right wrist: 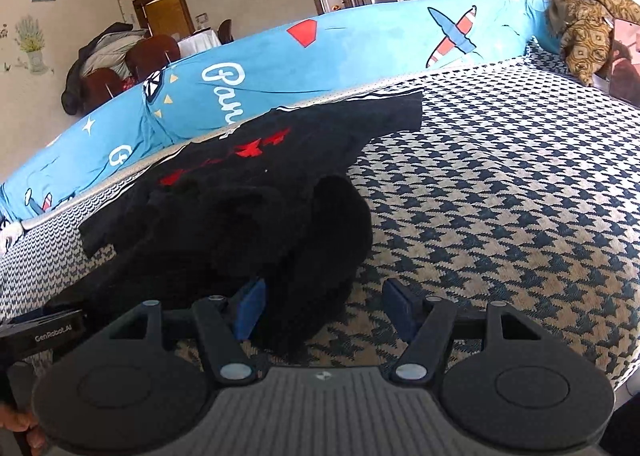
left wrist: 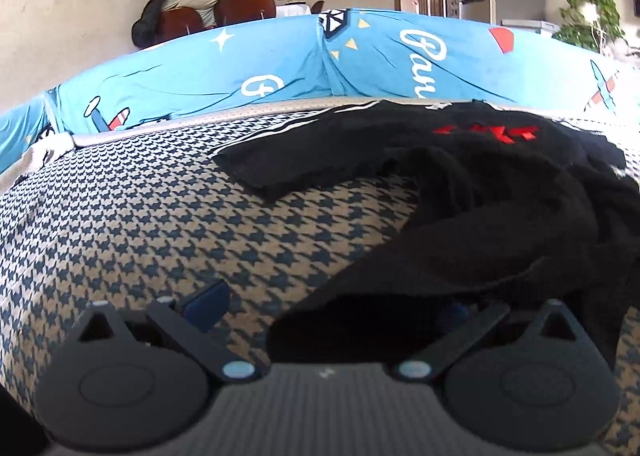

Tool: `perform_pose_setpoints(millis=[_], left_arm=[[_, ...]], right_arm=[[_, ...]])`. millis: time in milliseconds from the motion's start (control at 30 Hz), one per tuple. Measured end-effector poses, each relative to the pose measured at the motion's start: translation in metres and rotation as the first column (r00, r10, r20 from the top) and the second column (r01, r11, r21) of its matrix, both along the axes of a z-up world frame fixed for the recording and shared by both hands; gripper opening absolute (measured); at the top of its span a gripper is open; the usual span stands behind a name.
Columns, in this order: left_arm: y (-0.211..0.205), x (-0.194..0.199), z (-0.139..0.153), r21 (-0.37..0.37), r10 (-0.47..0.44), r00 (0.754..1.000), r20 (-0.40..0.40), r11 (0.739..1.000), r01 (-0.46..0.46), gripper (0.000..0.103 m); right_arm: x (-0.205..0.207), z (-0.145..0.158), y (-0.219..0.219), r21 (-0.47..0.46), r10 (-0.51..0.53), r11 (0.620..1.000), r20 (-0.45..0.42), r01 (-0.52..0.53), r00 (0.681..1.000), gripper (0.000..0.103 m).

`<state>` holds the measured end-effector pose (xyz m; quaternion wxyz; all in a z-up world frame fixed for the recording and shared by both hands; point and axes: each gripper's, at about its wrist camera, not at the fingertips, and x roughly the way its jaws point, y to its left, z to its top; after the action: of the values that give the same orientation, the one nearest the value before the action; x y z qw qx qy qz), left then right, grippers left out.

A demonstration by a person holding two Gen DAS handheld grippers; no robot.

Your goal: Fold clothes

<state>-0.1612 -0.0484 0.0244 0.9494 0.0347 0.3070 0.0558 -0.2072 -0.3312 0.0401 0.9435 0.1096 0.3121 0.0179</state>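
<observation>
Black garment [right wrist: 248, 192] bunched on houndstooth cover [right wrist: 500, 196], both grippers' fingers apart, straddling its hem, gripping nothing.

The shirt [right wrist: 224, 192] is black with red marks and white stripes at its far edge. Under it, the cover [right wrist: 500, 192] is navy-and-beige houndstooth. Behind the shirt, the backrest [right wrist: 360, 44] is sky blue with white script and red-striped planes.

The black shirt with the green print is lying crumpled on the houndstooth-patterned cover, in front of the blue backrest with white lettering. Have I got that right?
Nearly. The print on the black shirt is red, not green; the right wrist view shows the red shapes clearly, and the left wrist view shows them too. The rest holds: it lies crumpled on the houndstooth cover, in front of the blue backrest with white lettering.
</observation>
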Motion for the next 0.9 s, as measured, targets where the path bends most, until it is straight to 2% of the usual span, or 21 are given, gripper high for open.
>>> perform_pose_setpoints(millis=[233, 367, 633, 800, 900], left_arm=[[-0.005, 0.002, -0.003, 0.051, -0.013, 1.0, 0.022, 0.999, 0.011, 0.103], [-0.007, 0.005, -0.003, 0.053, -0.011, 1.0, 0.028, 0.999, 0.009, 0.103], [-0.015, 0.013, 0.0, 0.02, -0.042, 0.999, 0.023, 0.999, 0.041, 0.103], [-0.036, 0.018, -0.002, 0.059, -0.098, 0.995, 0.014, 0.993, 0.097, 0.103], [-0.042, 0.021, 0.001, 0.056, -0.093, 0.995, 0.032, 0.994, 0.091, 0.103]], right_arm=[[0.003, -0.008, 0.013, -0.093, -0.008, 0.996, -0.011, 0.007, 1.0, 0.063], [0.004, -0.01, 0.017, -0.157, -0.056, 0.986, 0.0, 0.055, 0.998, 0.056], [0.01, -0.013, 0.021, -0.192, -0.089, 0.977, 0.024, 0.092, 0.996, 0.055], [0.015, -0.017, 0.026, -0.226, -0.1, 0.968, 0.05, 0.109, 0.994, 0.055], [0.017, -0.019, 0.028, -0.245, -0.105, 0.962, 0.068, 0.119, 0.992, 0.055]])
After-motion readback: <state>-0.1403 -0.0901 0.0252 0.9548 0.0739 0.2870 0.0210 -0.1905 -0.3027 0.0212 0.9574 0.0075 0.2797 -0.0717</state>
